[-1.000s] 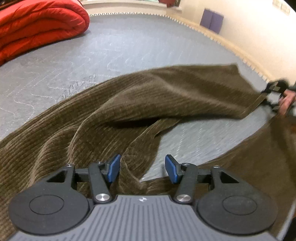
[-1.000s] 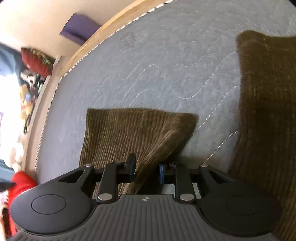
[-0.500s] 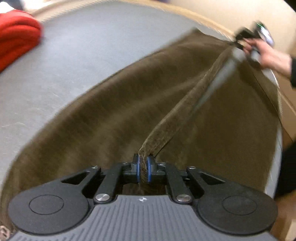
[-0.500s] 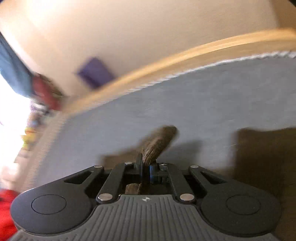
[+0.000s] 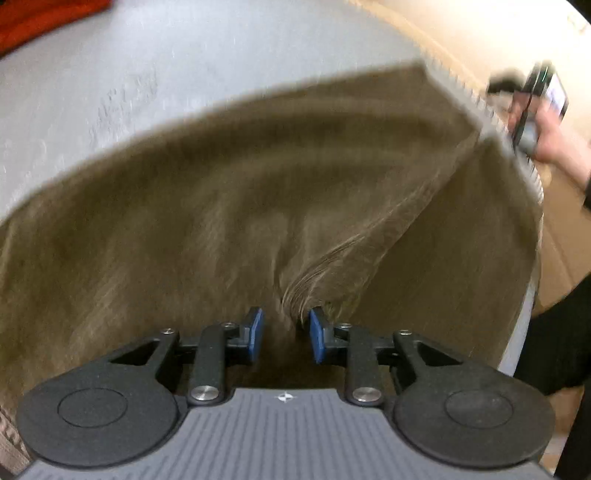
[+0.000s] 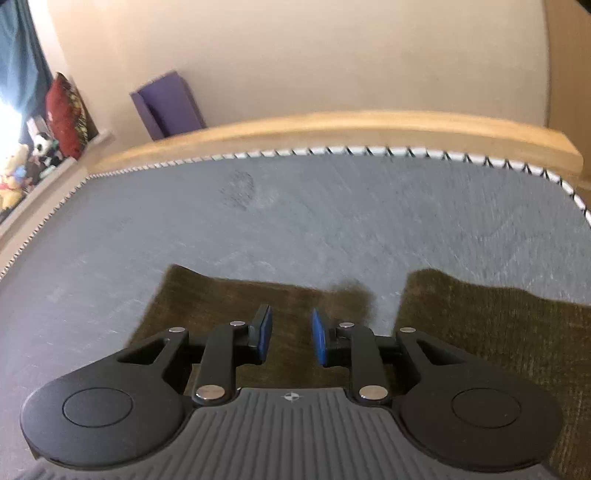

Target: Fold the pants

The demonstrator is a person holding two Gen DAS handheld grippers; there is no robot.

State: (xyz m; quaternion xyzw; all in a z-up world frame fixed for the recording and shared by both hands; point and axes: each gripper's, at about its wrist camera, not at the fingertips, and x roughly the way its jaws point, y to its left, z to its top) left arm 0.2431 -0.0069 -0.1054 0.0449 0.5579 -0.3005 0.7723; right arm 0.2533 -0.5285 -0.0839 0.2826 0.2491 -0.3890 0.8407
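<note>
Both my grippers have just let go. Half a second ago each one was clamped on a ridge of the brown corduroy pants [image 5: 229, 206]; now the left gripper [image 5: 283, 334] has its jaws opening, blue pads apart, with a bunched crease of cloth rising just ahead of the gap but not pinched. The right gripper [image 6: 290, 334] is opening too, its jaws apart over the fabric with nothing caught between them. A second ago the upper leg lay rumpled and skewed, with bare mattress showing between it and the lower cloth; now it is drawn across it. I judge that one fold, leg onto leg, has been laid down and released, and the next grasp would be for folding the length.

The left wrist view, blurred by motion, shows the pants spread wide over the grey mattress [image 5: 184, 66], reaching its right-hand edge, with a long diagonal crease running from my jaws toward the far right. It also shows the hand [image 5: 546, 133] holding the right gripper out there, and a sliver of red bedding [image 5: 44, 14] far left.

The right wrist view shows what that misses: two hem ends [image 6: 229, 295] lying flat and near, a strip of mattress between them, then the wooden bed frame [image 6: 332, 127], a purple block [image 6: 168, 103] against the wall, and soft toys [image 6: 22, 170] far left.
</note>
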